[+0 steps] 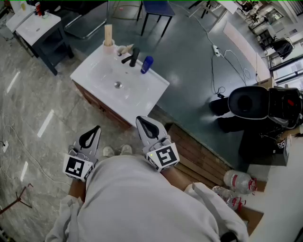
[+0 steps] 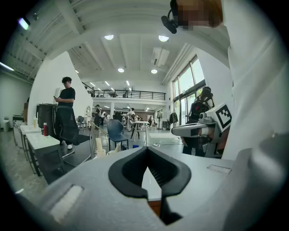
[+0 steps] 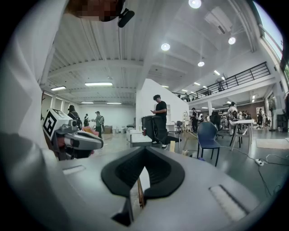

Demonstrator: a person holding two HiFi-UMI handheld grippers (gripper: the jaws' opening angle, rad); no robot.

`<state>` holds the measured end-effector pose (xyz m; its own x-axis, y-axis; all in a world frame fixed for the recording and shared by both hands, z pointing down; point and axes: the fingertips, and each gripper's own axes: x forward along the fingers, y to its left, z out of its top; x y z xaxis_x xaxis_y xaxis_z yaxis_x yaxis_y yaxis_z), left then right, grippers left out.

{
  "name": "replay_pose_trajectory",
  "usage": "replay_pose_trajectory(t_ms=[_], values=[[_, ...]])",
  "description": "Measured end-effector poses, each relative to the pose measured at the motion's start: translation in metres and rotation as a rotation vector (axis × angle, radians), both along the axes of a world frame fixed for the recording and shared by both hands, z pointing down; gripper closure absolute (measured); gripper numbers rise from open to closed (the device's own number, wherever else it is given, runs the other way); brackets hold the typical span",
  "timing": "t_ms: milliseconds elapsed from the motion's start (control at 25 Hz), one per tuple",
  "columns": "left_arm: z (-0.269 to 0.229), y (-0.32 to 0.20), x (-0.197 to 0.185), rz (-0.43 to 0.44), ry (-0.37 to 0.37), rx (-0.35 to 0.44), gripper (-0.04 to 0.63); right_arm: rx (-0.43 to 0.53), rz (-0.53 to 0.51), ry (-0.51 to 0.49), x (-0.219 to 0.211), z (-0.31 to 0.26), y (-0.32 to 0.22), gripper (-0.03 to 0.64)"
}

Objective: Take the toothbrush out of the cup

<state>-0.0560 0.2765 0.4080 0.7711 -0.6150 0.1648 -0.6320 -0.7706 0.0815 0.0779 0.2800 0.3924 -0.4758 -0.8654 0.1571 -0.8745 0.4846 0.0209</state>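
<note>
A white washbasin [image 1: 142,90] on a wooden cabinet stands ahead of me. At its back corner a pale cup [image 1: 109,44] holds a tall cream-coloured upright piece [image 1: 108,31]; I cannot make out the toothbrush at this distance. Beside the black tap [image 1: 133,56] lie a beige object [image 1: 125,48] and a small blue container [image 1: 147,64]. My left gripper [image 1: 96,128] and right gripper [image 1: 140,119] are held close to my body, short of the basin's near edge, both shut with nothing in them. Their jaws meet in the left gripper view [image 2: 147,151] and the right gripper view [image 3: 144,150].
A dark table [image 1: 42,28] stands at the back left and a blue chair [image 1: 158,8] behind the basin. A black seat [image 1: 248,101], a power strip with cables [image 1: 217,50], wooden planks [image 1: 199,151] and plastic bottles [image 1: 236,182] are on the right. A person [image 2: 67,108] stands farther off.
</note>
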Motion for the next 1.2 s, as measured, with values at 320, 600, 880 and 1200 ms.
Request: replay_pose_trajectory(t_ms=[320,600,880,1200], values=[[-0.003,-0.005,-0.002,-0.004,0.0,0.002,0.591,0.0,0.009,0.006,0.001,-0.003,-0.005,0.614],[-0.003,-0.008,-0.004,-0.006,-0.004,-0.001,0.589,0.019,-0.018,-0.004,-0.006,-0.004,-0.004,0.612],[-0.001,-0.008,-0.002,-0.022,-0.02,-0.007,0.589,0.022,-0.029,-0.001,-0.003,0.0,-0.004,0.612],[0.0,-0.008,0.013,-0.064,-0.037,-0.004,0.589,0.015,-0.075,-0.036,0.006,0.001,-0.005,0.613]])
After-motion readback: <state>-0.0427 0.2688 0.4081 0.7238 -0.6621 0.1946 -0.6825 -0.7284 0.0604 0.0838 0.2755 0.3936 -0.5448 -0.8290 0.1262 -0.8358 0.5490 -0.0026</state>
